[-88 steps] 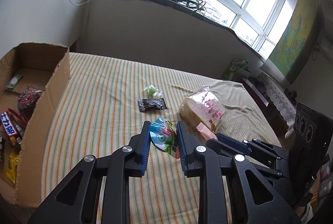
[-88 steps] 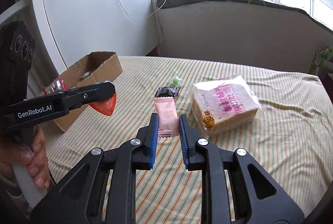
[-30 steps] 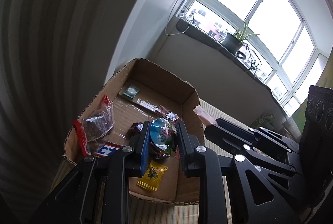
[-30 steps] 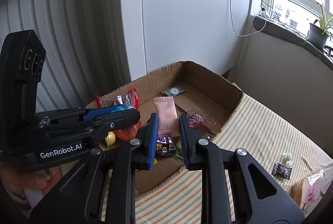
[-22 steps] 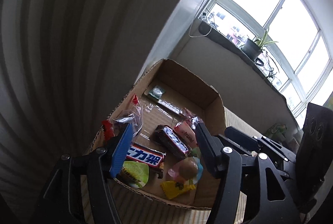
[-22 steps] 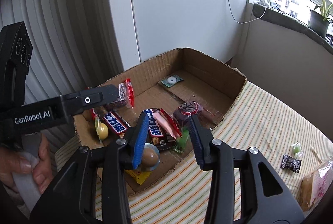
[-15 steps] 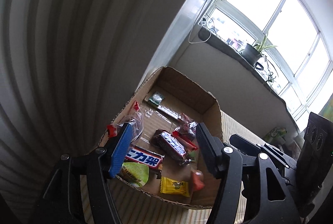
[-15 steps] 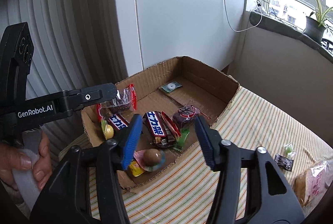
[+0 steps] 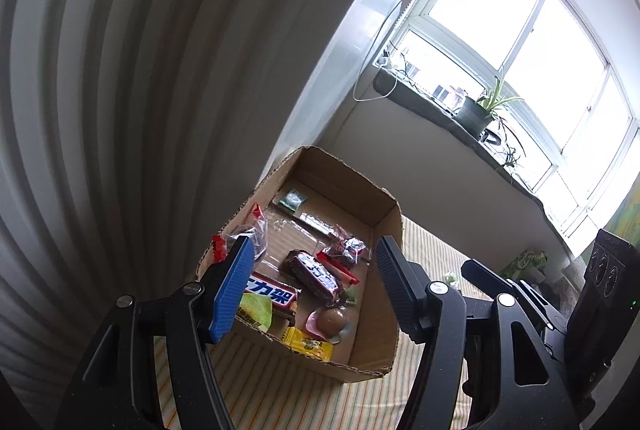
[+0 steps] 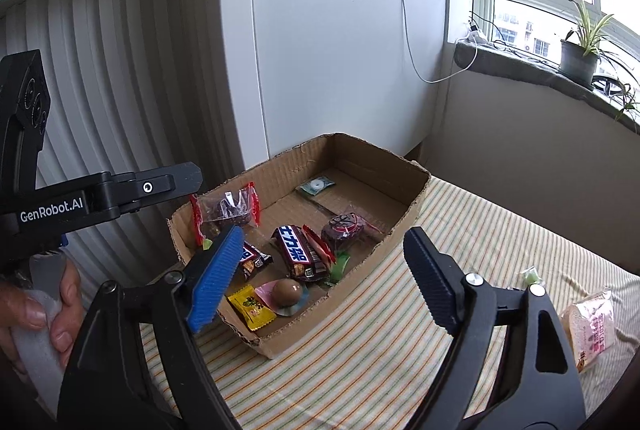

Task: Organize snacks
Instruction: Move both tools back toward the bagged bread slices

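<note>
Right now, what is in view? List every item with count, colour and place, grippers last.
cardboard box: 1, brown, on the striped cloth.
chocolate bars: 2, brown-red, in the box.
egg snack: 1, brown, box near corner.
yellow candy: 1, beside the egg snack.
bread pack: 1, clear-pink, cloth at right.
green candy: 1, on the cloth.
potted plant: 1, green, windowsill.
left gripper: open, empty.
right gripper: opening, empty.
</note>
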`<state>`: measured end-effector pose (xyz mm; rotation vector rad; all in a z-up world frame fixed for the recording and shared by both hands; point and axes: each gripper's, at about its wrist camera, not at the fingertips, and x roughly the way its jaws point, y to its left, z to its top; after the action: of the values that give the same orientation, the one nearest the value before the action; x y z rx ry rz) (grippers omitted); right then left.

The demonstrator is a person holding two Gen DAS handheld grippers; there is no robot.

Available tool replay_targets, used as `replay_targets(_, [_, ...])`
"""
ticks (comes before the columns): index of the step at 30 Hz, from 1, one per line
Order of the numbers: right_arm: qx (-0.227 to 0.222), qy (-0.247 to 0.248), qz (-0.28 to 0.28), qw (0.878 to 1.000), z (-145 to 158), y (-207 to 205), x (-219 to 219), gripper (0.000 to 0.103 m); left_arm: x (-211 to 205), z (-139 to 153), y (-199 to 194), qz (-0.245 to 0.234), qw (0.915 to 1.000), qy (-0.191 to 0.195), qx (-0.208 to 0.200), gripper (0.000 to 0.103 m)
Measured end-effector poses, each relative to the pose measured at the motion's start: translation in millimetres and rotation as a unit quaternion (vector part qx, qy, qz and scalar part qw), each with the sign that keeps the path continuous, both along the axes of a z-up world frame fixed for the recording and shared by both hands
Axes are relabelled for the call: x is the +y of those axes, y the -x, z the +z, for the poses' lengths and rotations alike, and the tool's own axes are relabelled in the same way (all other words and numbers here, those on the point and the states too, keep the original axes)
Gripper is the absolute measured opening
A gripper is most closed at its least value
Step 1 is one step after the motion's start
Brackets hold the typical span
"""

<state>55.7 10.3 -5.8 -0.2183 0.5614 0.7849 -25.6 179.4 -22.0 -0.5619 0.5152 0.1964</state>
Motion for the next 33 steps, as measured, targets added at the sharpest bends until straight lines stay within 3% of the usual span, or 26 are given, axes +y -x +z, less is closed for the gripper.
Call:
replay_targets(4, [-0.003, -0.005, -0.021, 1.0, 0, -2, -25, 0.088, -19, 9, -6, -0.01, 0.9998, -0.019, 0.003, 0.063])
replay_targets(6, [-0.001, -0.016, -0.037, 0.999, -1, -5, -44, 0.095, -32, 13, -10, -0.018, 0.9993, -0.032, 0.005, 0.063])
replay_targets(9, [0.004, -0.033, -0.067, 0.997, -3, -10, -81, 0.099, -57, 19, -19, -0.033, 0.9978, -0.057, 0.007, 0.071])
replay_targets(11, [0.008, -0.04, -0.091, 0.995, -6, -14, -109, 0.099, -79, 23, -28, -0.046, 0.9958, -0.078, 0.012, 0.071])
replay_targets(17, [0.024, -0.056, -0.183, 0.981, -20, -26, -210, 0.099, -155, 22, -58, -0.113, 0.9852, -0.126, 0.025, 0.072])
replay_targets(22, [0.042, -0.066, -0.256, 0.964, -31, -30, -284, 0.103, -221, 15, -77, -0.183, 0.9713, -0.147, 0.038, 0.075])
replay_targets(27, [0.043, -0.074, -0.275, 0.958, -30, -28, -315, 0.103, -268, 18, -79, -0.221, 0.9556, -0.191, 0.037, 0.081])
replay_targets(33, [0.043, -0.073, -0.277, 0.957, -29, -26, -320, 0.103, -285, 20, -78, -0.224, 0.9485, -0.221, 0.039, 0.082])
